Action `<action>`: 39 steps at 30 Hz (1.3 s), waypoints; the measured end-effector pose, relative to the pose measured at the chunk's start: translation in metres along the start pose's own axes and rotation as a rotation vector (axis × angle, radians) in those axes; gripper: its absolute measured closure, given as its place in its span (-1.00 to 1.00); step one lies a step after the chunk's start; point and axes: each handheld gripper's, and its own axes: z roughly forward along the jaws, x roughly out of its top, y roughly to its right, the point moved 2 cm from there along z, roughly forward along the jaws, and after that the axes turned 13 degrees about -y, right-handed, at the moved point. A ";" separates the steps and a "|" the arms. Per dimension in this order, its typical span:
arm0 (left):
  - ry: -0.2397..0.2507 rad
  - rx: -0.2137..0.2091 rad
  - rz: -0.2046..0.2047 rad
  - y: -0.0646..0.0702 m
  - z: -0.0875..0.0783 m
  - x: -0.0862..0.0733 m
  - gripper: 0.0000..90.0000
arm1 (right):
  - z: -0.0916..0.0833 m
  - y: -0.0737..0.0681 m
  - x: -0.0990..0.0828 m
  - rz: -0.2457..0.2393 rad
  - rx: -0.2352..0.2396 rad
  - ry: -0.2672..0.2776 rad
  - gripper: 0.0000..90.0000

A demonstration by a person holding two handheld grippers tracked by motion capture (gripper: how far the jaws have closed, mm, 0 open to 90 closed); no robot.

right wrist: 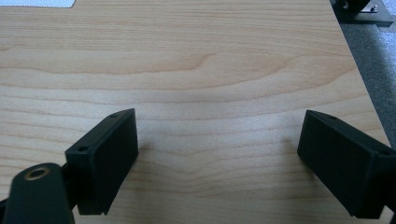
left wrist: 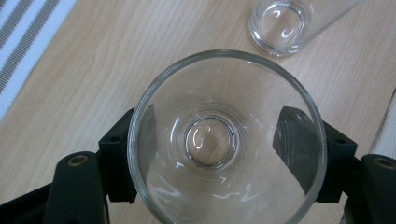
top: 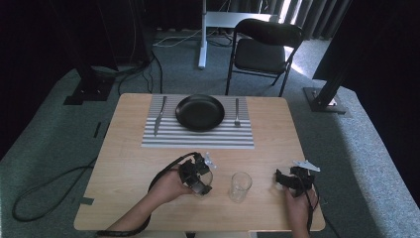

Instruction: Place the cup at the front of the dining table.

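- Place setting looks half laid: black plate [top: 200,112], knife [top: 159,116] and fork [top: 236,112] already sit on the striped placemat [top: 198,139].
- My left gripper [top: 202,179] clamps one drinking glass [left wrist: 226,140] near the table's front edge.
- My right gripper [top: 283,179] hovers with jaws apart, holding nothing.
- Second glass [top: 240,186] stands between them; I judge both glasses remain unplaced.

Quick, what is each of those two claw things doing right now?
Left gripper: closed on a clear glass, jaws pressing its sides.
Right gripper: open, nothing between its jaws, over the bare table.
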 end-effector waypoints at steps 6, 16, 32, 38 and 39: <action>0.017 0.010 -0.006 -0.002 -0.006 0.001 -0.36 | 0.000 0.000 0.000 0.000 0.000 0.000 -0.74; 0.025 0.014 -0.019 -0.010 -0.014 0.002 -0.36 | 0.000 0.000 0.000 0.000 0.000 0.000 -0.74; 0.023 0.014 -0.111 -0.038 -0.018 -0.009 -0.36 | 0.000 0.000 0.000 0.001 0.000 -0.001 -0.74; 0.019 0.032 -0.143 -0.050 -0.019 -0.015 -0.36 | 0.000 0.000 0.000 0.001 0.000 -0.001 -0.74; 0.026 0.035 -0.153 -0.051 -0.019 -0.016 -0.36 | 0.000 0.000 0.000 0.002 0.000 -0.001 -0.74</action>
